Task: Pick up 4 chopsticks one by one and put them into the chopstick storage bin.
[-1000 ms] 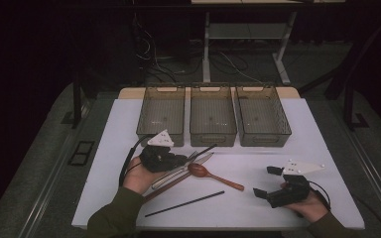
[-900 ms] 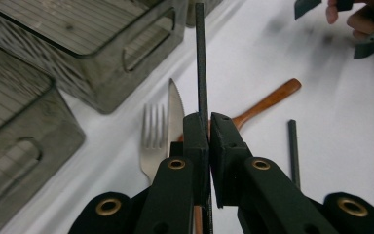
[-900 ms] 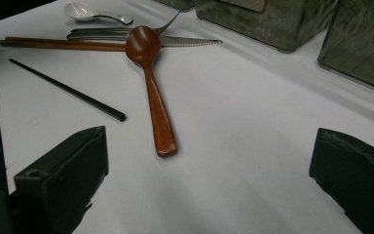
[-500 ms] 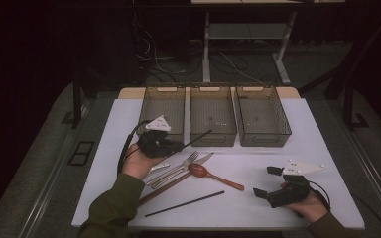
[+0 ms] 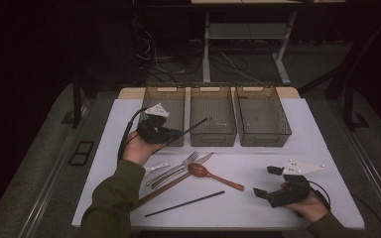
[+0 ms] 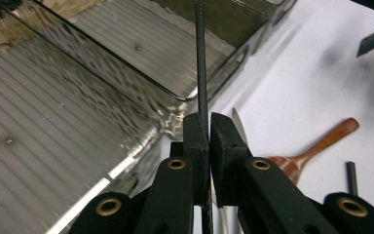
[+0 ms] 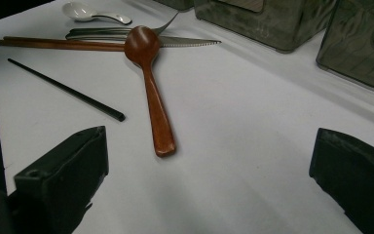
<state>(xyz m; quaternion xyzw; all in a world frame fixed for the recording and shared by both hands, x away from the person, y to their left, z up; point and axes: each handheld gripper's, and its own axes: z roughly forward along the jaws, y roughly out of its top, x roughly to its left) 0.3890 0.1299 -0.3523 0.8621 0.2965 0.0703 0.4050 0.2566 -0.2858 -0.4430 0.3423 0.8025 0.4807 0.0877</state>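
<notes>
While clamped on a black chopstick [image 5: 194, 126], left tongs [image 5: 174, 134] hover by bins | right tongs [image 5: 268, 182] gape empty on white surface [image 5: 258, 208]

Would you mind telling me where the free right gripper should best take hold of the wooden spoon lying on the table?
Grip the wooden spoon on its straight handle, near the free end, coming from above with the open right gripper across it. The bowl lies on the fork and knife, while the handle rests alone on bare table.

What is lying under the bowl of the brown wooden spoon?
The brown wooden spoon has its bowl resting across a serrated metal knife and a metal fork. Whatever lies directly beneath the bowl is covered.
</notes>
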